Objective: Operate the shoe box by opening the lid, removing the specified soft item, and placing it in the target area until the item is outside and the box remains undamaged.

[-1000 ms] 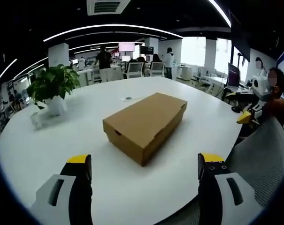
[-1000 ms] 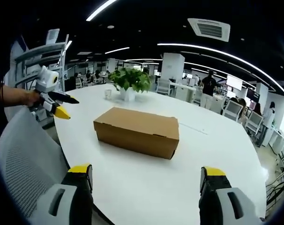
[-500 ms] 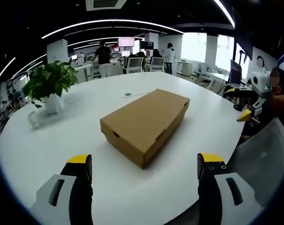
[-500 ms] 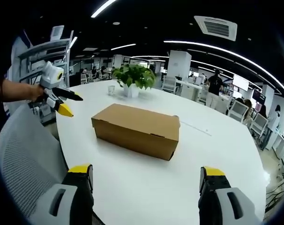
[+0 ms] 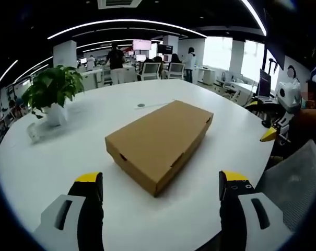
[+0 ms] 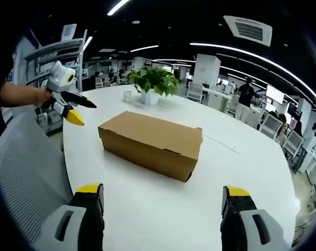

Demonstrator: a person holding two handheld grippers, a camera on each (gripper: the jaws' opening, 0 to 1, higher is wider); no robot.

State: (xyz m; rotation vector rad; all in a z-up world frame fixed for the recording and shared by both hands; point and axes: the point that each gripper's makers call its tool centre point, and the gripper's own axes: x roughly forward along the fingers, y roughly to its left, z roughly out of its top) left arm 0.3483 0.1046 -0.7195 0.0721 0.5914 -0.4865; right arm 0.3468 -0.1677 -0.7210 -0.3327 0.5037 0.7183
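1. Shoe box [image 5: 158, 148]: plain brown cardboard, lid shut, lying flat on the white round tabletop [image 5: 95, 120]. In the left gripper view one short end faces the camera; in the right gripper view [image 6: 151, 142] a long side faces it. Small slots show in the lid's side flaps.
2. Left gripper [image 5: 160, 183]: jaws wide apart, nothing between them, yellow tips raised over the near edge of the tabletop, short of the box and not touching it. In the right gripper view the same gripper [image 6: 74, 109] shows at the left, held in a person's hand [image 6: 43, 97], hovering beyond the tabletop's edge, well apart from the box.
3. Right gripper [image 6: 162, 189]: jaws wide apart, holding nothing, above the near tabletop, apart from the box. In the left gripper view it [image 5: 268, 135] shows at the far right, past the tabletop's rim.
4. Potted plant [image 5: 50, 91]: green leaves in a white pot, on the tabletop beyond the box; a small clear cup [image 5: 33, 133] lies just beside it.
5. Mesh chair back [image 6: 27, 167]: grey, beside the tabletop's near edge.
6. Background: open office with desks, chairs, people standing, and strip lights on a dark ceiling.
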